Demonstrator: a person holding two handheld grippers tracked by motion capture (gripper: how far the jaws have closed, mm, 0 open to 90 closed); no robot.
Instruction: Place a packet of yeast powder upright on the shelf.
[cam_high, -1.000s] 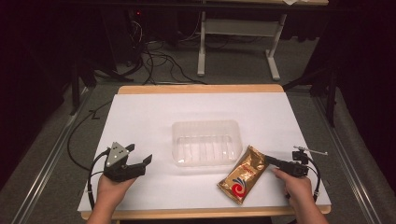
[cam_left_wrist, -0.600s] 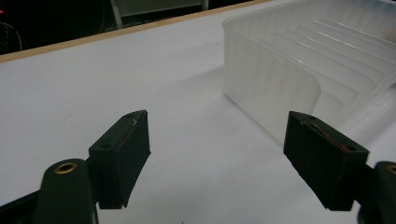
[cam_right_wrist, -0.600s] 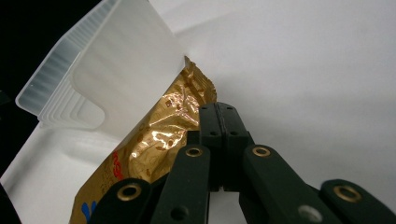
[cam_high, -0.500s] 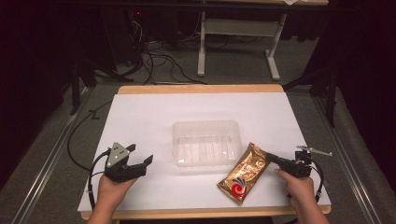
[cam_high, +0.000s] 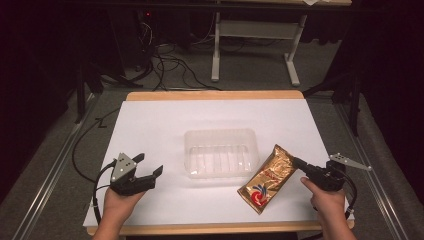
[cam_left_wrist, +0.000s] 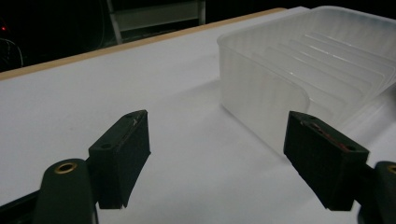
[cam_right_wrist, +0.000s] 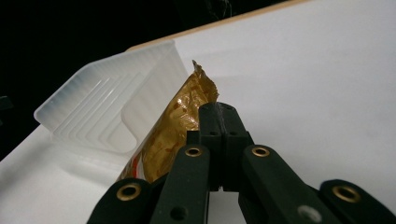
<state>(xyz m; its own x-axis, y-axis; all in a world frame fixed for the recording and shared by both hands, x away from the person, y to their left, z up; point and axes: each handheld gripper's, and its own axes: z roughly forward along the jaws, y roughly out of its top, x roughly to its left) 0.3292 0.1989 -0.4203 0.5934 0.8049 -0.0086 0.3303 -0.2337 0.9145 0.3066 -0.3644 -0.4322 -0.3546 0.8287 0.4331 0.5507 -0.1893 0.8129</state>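
Looks like early days here: the gold snack packet (cam_high: 267, 178) lies on the white table (cam_high: 150, 125), just right of the empty clear tray (cam_high: 221, 153). The right gripper (cam_high: 297, 162) is clamped on its edge; the left gripper (cam_high: 148, 166) hovers near-left, jaws spread, holding nothing.

This looks like a lab or recording room rather than a home. A white-topped table (cam_high: 150, 125) with a wooden edge stands on grey carpet in a dark room. Behind it, loose cables (cam_high: 170, 70) trail across the floor beside the white metal legs of a desk frame (cam_high: 252, 45).
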